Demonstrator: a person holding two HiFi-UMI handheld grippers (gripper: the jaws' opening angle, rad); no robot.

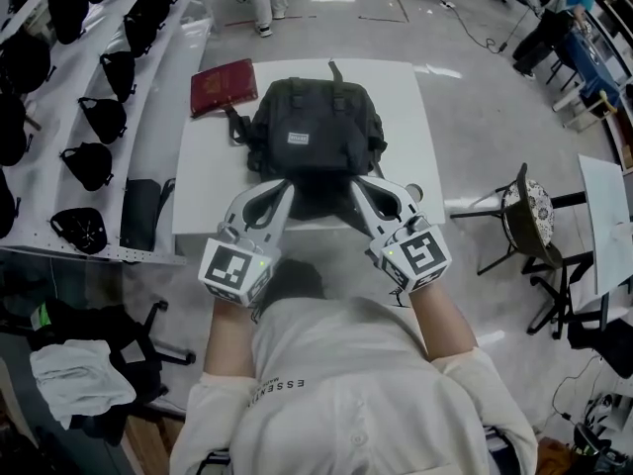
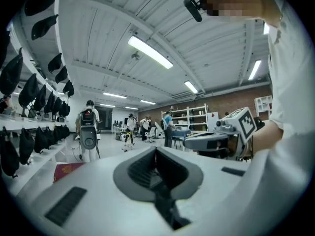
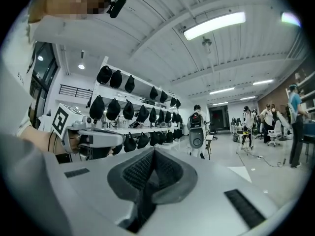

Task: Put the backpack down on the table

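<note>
A black backpack lies flat on the white table, straps trailing toward its far left. My left gripper and right gripper hover side by side over the backpack's near edge, both pointing level. In the left gripper view the jaws are pressed together with nothing seen between them, and the right gripper shows beside them. The right gripper view shows its jaws likewise shut and empty, with the left gripper alongside. Neither gripper view shows the backpack.
A dark red folder lies on the table's far left corner. White shelves with several black bags run along the left. A chair stands to the right, another with a white cloth at lower left. People stand far off.
</note>
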